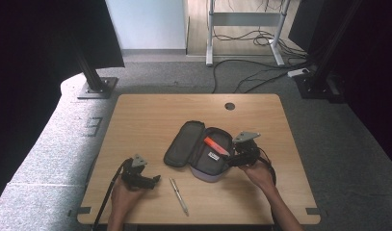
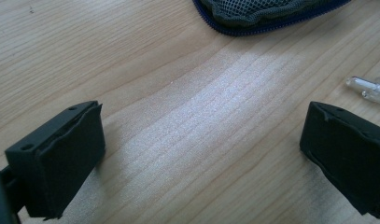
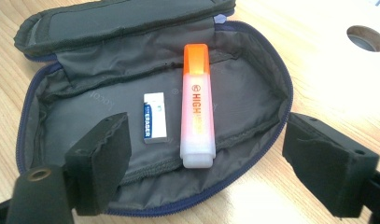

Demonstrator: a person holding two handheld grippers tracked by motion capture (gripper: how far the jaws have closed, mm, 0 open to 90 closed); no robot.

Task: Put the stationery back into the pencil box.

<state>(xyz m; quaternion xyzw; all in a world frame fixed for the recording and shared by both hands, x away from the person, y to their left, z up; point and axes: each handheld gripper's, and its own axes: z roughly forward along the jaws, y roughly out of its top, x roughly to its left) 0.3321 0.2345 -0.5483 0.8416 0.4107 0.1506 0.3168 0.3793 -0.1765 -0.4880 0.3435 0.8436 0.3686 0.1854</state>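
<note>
While its two black jaws stand wide apart with nothing pinched between them, the right gripper [image 3: 204,172] hovers at the near edge of an open grey pencil case [image 3: 253,100]. Inside the case lie an orange highlighter [image 3: 196,107] and, just beside it, a small white eraser [image 3: 154,116]. The left gripper [image 2: 201,163] also has its jaws apart over bare wooden table [image 2: 145,60], near a clear pen [image 1: 179,196] lying between the two hands.
</note>
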